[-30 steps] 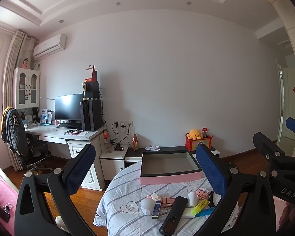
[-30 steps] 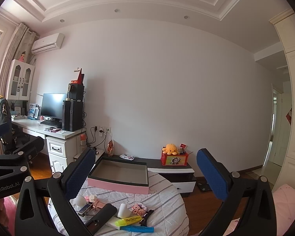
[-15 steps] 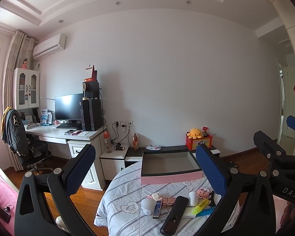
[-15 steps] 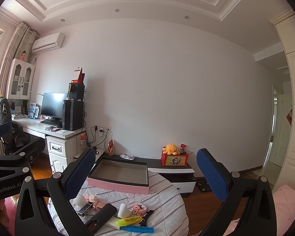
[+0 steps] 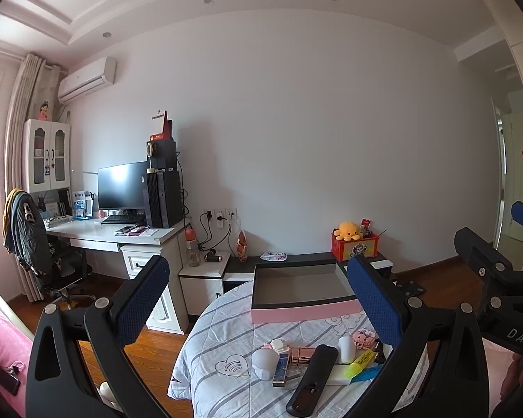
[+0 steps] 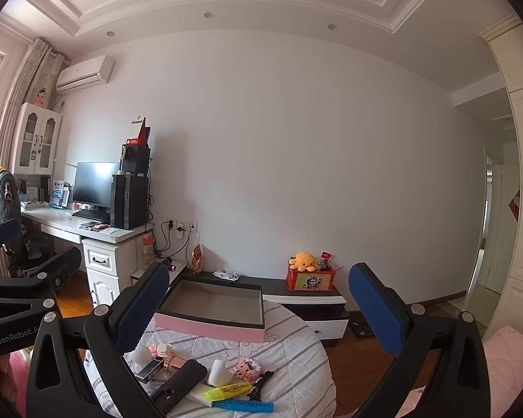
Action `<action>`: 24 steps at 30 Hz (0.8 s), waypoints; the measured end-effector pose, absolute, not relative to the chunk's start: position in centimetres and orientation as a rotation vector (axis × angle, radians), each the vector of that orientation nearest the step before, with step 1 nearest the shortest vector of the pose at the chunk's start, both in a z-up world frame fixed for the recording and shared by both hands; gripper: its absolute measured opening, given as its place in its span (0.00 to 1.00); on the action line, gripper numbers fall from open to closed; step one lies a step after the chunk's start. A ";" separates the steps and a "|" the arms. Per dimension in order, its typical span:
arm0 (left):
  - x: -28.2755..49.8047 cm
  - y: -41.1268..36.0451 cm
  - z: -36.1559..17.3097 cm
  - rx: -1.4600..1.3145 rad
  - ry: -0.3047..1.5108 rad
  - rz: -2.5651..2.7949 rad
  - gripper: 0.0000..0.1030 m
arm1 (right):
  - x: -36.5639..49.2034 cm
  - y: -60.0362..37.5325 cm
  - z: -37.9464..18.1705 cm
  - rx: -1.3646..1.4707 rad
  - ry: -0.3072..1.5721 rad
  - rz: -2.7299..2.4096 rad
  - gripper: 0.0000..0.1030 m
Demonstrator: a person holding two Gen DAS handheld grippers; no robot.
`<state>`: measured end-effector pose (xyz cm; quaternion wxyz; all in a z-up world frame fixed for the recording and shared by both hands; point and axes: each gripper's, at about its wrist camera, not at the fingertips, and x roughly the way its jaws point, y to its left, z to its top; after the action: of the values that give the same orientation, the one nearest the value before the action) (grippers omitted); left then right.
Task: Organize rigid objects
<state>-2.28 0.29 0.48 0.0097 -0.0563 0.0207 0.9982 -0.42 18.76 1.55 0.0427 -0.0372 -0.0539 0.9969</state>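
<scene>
Both grippers, left (image 5: 258, 310) and right (image 6: 259, 313), hover with jaws wide apart, holding nothing. One pink box (image 5: 301, 294) sits far on the round worktop (image 5: 212, 351), interior bare. Near it lie one black remote (image 5: 312, 379), one yellow highlighter (image 6: 228, 390), one blue marker (image 6: 247, 405).

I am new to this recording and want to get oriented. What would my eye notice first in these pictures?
First, the empty pink box with dark inner walls, at the far side of the round table under its striped cloth. In front of it lies a cluster of small things: a black remote, a yellow highlighter and a blue marker. Both hand-held grippers, left and right, hover open above them, holding nothing.
</scene>
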 end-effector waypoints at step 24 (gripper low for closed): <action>-11.1 0.5 -5.1 -0.481 0.116 3.120 1.00 | -8.4 21.1 -4.3 -0.424 -0.099 3.035 1.00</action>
<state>-11.14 0.47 -5.07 -0.0085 -0.1523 0.0366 0.9876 -8.37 21.14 -4.30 0.0376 -0.1383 -0.0322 0.9892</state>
